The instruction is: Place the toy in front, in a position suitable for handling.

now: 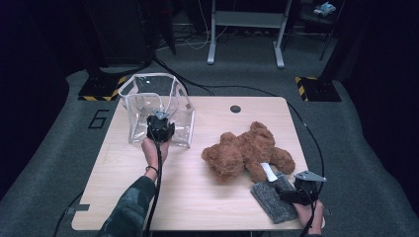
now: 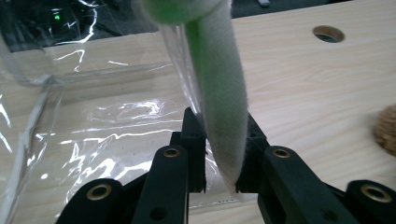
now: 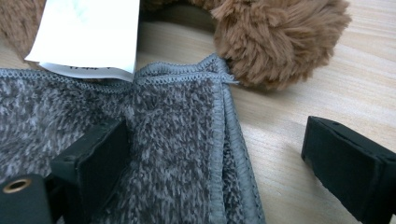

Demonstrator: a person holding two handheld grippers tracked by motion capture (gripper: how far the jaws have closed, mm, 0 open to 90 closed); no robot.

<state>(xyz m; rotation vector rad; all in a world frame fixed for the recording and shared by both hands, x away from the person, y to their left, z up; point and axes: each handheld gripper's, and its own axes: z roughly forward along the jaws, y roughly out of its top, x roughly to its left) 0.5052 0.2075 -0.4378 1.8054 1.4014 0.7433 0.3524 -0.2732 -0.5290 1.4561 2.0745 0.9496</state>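
Observation:
A clear plastic bag (image 1: 148, 94) stands open at the table's back left. Its white fabric rim band (image 2: 222, 93) runs down between the jaws of my left gripper (image 2: 220, 154), and the pads press on it from both sides. In the high view that left gripper (image 1: 160, 126) sits at the bag's near wall. A brown teddy bear (image 1: 247, 150) lies mid-right, its white tag (image 3: 88, 32) showing. A folded grey fleece cloth (image 1: 274, 197) lies by the bear's leg. My right gripper (image 3: 215, 140) stands open over the cloth (image 3: 177, 154), one jaw on it, the other above bare wood.
The wooden table (image 1: 197, 197) has a round cable hole (image 1: 235, 108) near its back edge. The bear's furry paw (image 3: 280, 37) rests just beyond the cloth's corner. Cables trail off the table onto grey carpet, and a white desk frame (image 1: 247, 29) stands behind.

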